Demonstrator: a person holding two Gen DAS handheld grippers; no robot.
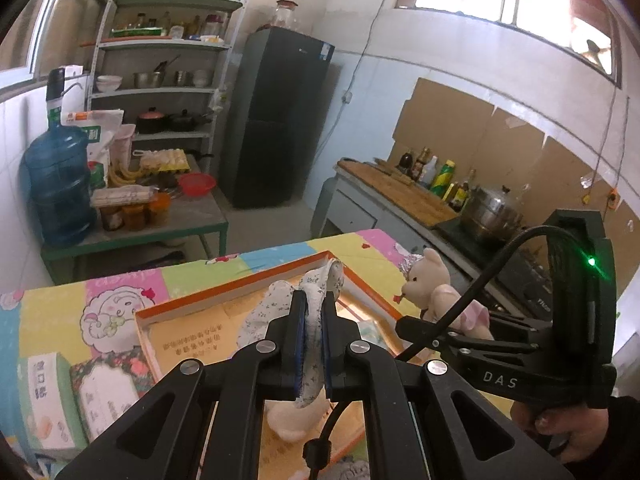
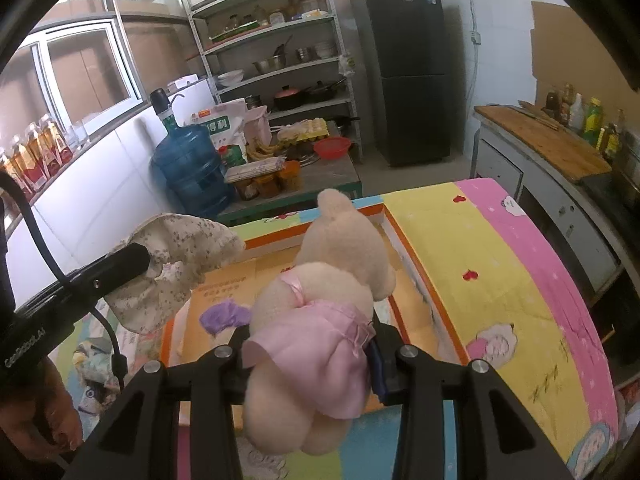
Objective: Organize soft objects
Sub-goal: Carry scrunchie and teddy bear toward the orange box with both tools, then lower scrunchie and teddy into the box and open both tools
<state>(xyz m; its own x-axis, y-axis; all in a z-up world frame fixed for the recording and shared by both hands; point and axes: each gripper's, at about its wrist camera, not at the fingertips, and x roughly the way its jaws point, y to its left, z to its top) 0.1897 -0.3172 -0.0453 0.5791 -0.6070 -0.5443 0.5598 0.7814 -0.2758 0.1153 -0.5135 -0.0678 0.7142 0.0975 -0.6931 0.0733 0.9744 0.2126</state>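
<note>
Pink-skirted teddy bear (image 2: pixel 320 320) between right fingers (image 2: pixel 378 364) points head-away, lengthwise forward.

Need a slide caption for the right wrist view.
Right gripper holds a pink-skirted teddy bear above the orange-rimmed box.

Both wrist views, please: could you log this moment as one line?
left tongs: shut on floral cloth toy | right tongs: shut on teddy bear | both above orange-rimmed box
</note>
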